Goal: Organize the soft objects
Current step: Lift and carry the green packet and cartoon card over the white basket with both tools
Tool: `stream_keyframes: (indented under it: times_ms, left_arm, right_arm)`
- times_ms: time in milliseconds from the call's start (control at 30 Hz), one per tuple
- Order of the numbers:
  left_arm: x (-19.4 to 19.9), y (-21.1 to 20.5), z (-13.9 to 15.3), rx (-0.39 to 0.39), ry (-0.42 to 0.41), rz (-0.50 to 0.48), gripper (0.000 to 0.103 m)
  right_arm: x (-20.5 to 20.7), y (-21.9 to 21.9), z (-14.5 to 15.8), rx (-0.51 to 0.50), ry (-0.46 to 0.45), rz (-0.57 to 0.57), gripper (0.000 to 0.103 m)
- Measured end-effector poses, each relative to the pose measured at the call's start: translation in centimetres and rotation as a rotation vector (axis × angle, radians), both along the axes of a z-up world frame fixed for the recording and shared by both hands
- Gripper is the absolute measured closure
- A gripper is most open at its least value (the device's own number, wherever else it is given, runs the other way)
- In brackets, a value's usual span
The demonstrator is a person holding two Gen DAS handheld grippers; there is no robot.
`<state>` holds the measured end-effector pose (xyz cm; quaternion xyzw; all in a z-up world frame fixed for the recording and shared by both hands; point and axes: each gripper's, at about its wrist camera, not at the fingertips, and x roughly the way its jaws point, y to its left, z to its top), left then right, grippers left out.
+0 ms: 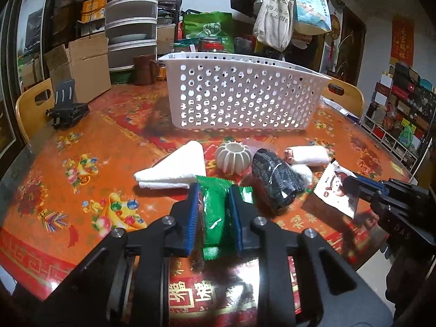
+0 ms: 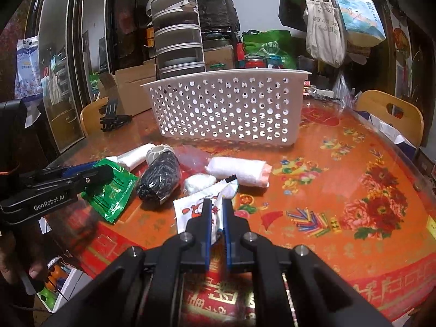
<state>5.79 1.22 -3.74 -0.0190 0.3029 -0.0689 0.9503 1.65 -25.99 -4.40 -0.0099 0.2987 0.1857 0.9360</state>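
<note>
My left gripper [image 1: 214, 188] is shut on a green snack packet [image 1: 214, 212], its blue pads pressing both sides; the same green packet [image 2: 114, 193] and left gripper [image 2: 105, 170] show at the left of the right wrist view. My right gripper [image 2: 216, 203] is shut on a white cartoon-printed packet [image 2: 190, 209], seen also as the white packet [image 1: 333, 188] held by the right gripper [image 1: 347, 184] in the left wrist view. On the table lie a folded white cloth [image 1: 174, 170], a black knitted bundle [image 1: 275, 177], a rolled white towel [image 1: 306, 156] and a small white ball [image 2: 199, 182]. A white perforated basket [image 1: 245, 95] stands behind them.
A white ribbed cup [image 1: 233, 156] sits among the soft items. A black stand [image 1: 66, 106] rests at the table's far left. Wooden chairs [image 2: 392, 114] flank the round table [image 2: 354, 190], and boxes and stacked containers [image 1: 132, 21] crowd the back.
</note>
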Motion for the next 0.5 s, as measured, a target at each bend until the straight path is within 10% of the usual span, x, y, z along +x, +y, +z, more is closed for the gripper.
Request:
stream_keyframes:
  times_ms: [500]
  left_arm:
    - [1.1, 0.2, 4.3, 0.050, -0.060, 0.046, 0.086]
  right_arm:
    - [1.7, -1.1, 2.5, -0.007, -0.023, -0.031, 0.097]
